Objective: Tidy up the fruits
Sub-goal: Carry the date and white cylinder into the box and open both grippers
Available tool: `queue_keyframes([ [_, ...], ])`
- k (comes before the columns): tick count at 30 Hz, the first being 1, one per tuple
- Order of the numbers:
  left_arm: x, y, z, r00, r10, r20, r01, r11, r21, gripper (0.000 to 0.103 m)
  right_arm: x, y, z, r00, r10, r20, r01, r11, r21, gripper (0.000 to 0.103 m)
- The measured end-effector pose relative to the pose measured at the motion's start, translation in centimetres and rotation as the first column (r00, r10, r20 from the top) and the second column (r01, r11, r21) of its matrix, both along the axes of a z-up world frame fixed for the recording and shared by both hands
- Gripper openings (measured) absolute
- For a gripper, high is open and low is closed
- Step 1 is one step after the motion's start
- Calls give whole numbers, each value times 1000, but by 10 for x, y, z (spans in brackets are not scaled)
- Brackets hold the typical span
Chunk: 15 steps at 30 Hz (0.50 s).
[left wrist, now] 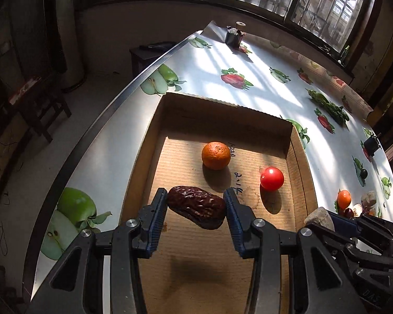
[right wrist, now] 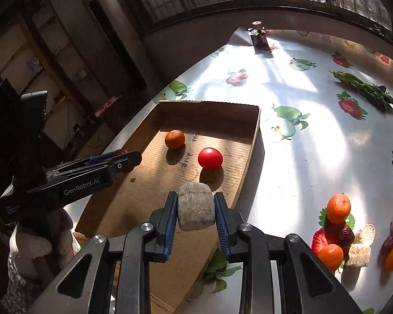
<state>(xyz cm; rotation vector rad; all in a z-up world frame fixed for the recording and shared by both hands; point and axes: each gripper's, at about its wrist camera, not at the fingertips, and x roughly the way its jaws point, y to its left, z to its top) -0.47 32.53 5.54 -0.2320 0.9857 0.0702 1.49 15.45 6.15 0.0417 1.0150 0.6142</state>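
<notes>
Gripping a wrinkled dried date over the cardboard tray, the left gripper hovers beside the right gripper, clamped on a pale chunk; beyond lie an orange and tomato.

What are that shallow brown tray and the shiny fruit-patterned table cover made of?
The shallow brown tray looks like matte corrugated cardboard: fine ribs line its floor and torn rim. The fruit-patterned table cover seems glossy plastic or oilcloth, judging by its strong sunlight glare.
</notes>
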Motion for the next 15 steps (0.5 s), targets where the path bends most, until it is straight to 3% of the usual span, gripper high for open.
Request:
queue_keyframes([
  [12, 33, 9, -30, 996, 10, -85, -14, 999, -50, 43, 33, 43, -33, 1000, 14, -27, -18, 992, -127, 30],
  [15, 35, 10, -33, 996, 27, -81, -29, 999, -29, 43, 38, 45, -38, 1000, 10, -24, -14, 988, -154, 30],
])
